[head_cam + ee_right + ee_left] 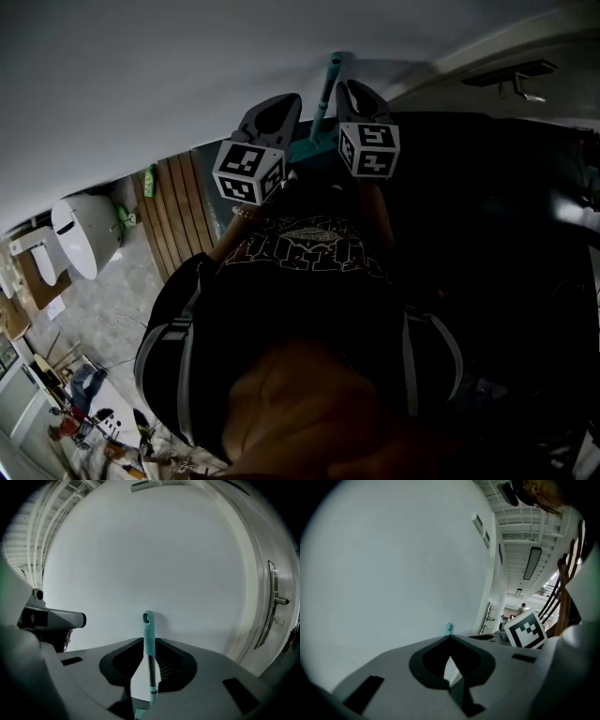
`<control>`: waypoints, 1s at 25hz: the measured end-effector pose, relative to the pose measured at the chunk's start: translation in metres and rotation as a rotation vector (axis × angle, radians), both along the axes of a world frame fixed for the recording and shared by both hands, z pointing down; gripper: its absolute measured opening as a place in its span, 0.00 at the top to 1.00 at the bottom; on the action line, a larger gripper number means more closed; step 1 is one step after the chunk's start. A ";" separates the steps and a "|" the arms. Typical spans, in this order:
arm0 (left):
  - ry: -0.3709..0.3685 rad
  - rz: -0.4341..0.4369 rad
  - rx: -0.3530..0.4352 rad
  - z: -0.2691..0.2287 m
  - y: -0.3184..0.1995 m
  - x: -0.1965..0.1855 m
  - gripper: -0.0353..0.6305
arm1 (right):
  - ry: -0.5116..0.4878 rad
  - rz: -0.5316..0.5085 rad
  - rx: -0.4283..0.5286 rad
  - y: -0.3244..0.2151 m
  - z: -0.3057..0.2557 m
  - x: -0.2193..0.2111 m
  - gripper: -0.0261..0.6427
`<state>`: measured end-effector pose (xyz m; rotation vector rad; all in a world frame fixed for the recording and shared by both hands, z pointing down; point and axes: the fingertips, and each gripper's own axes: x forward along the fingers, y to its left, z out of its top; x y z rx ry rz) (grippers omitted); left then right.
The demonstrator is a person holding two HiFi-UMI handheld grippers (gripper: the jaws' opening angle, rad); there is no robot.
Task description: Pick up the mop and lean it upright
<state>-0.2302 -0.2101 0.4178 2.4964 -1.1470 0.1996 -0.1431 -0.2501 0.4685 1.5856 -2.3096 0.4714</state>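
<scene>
Teal-handled mop (148, 626): upright at wall (140, 550), pole between right gripper (150, 641) fingers, which are slightly apart and unclamped. Left gripper (450, 641) fingers narrowly apart, empty. Judged light, stiff; smooth pole may slip, so take ribbed teal grip.

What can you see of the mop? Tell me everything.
Only the mop's handle shows clearly: a teal ribbed grip with a hanging hole at its tip, above a dark, metal-looking shaft and teal collar. It stands upright close against the white wall, between the right tool's parted jaws, which don't appear to press it.
</scene>
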 end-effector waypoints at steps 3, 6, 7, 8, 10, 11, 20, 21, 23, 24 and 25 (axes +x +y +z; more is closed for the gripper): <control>0.005 -0.003 0.004 -0.001 0.000 -0.005 0.89 | 0.011 -0.004 -0.032 -0.007 0.010 -0.006 0.80; 0.007 -0.012 0.004 0.000 -0.001 -0.012 0.89 | 0.034 0.003 -0.045 -0.017 0.020 -0.010 0.78; 0.007 -0.017 0.003 0.001 -0.001 -0.014 0.89 | 0.043 0.007 -0.049 -0.020 0.024 -0.011 0.78; 0.007 -0.022 0.002 0.001 -0.002 -0.017 0.89 | 0.050 0.011 -0.053 -0.024 0.027 -0.011 0.77; 0.009 -0.035 0.000 0.002 -0.002 -0.023 0.89 | 0.064 0.018 -0.059 -0.030 0.032 -0.013 0.76; 0.010 -0.041 -0.002 0.002 -0.003 -0.026 0.89 | 0.072 0.022 -0.060 -0.033 0.034 -0.013 0.76; 0.011 -0.086 -0.003 0.001 -0.001 -0.043 0.89 | 0.102 0.062 -0.071 -0.049 0.043 -0.016 0.76; 0.011 -0.091 -0.003 0.001 -0.002 -0.044 0.89 | 0.101 0.070 -0.070 -0.051 0.043 -0.014 0.76; 0.011 -0.101 -0.004 0.001 -0.002 -0.047 0.89 | 0.100 0.079 -0.065 -0.052 0.043 -0.013 0.76; 0.011 -0.105 -0.004 0.002 -0.003 -0.048 0.89 | 0.101 0.081 -0.062 -0.053 0.043 -0.013 0.76; 0.011 -0.109 -0.004 0.002 -0.003 -0.049 0.89 | 0.101 0.081 -0.061 -0.053 0.043 -0.013 0.76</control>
